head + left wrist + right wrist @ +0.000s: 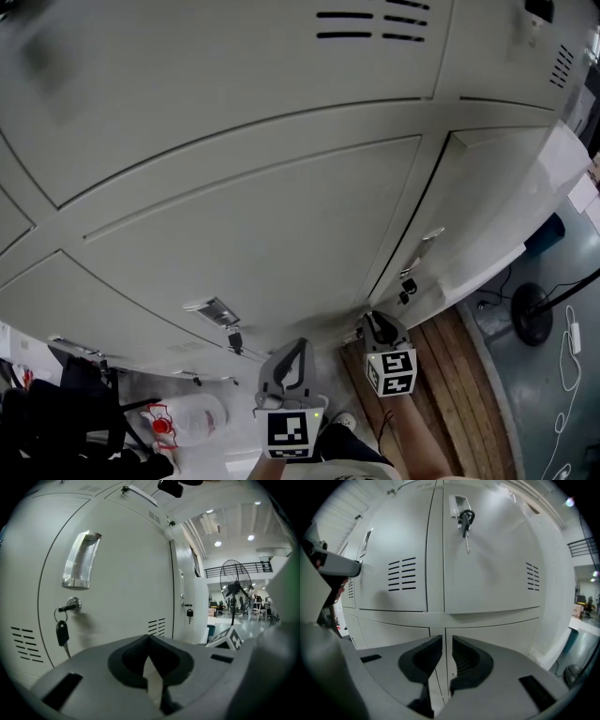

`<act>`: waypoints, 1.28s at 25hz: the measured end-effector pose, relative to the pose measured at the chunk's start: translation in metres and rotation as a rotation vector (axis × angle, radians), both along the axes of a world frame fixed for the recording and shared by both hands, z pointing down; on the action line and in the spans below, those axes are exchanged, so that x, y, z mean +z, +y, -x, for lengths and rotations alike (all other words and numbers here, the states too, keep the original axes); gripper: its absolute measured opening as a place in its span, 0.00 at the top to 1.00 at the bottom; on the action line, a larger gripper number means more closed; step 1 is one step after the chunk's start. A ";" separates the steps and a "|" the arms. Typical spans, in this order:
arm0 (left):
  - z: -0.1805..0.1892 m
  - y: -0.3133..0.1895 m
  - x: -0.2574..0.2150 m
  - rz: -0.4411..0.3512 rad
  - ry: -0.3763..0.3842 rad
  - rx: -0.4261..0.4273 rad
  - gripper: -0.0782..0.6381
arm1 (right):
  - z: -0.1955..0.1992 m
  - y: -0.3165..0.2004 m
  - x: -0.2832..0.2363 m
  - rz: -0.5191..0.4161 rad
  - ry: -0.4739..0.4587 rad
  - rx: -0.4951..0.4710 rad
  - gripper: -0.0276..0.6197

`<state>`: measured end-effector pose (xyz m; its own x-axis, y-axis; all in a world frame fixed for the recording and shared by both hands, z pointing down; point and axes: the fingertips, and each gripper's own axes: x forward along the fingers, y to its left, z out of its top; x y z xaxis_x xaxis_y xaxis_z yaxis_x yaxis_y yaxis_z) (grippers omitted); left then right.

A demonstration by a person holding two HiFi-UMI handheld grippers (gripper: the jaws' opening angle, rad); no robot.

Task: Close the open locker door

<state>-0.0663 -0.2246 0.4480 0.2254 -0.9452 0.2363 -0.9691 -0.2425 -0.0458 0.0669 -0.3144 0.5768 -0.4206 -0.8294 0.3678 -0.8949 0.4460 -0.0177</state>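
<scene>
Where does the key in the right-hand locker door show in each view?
Head view: key right of centre, above the right gripper.
Left gripper view: key small, right of centre.
Right gripper view: key top centre.
Shared landmark: the door seam left of it.

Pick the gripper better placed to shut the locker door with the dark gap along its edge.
Right, likely. The right gripper sits right by the gapped door, near its key; the left gripper fronts the neighbouring door.
</scene>
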 end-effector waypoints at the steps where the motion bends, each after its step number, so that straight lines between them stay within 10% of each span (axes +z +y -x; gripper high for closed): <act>1: -0.001 0.000 -0.002 0.002 0.013 -0.004 0.89 | -0.002 0.003 -0.005 -0.007 -0.006 0.009 0.84; 32: -0.092 -0.022 -0.103 -0.200 0.030 0.152 0.89 | -0.138 0.087 -0.237 -0.404 -0.096 0.374 0.90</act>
<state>0.0261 -0.2465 0.3446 0.3728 -0.9271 0.0393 -0.9237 -0.3748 -0.0792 0.2050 -0.2274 0.3393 -0.0867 -0.9956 -0.0354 -0.9962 0.0868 -0.0007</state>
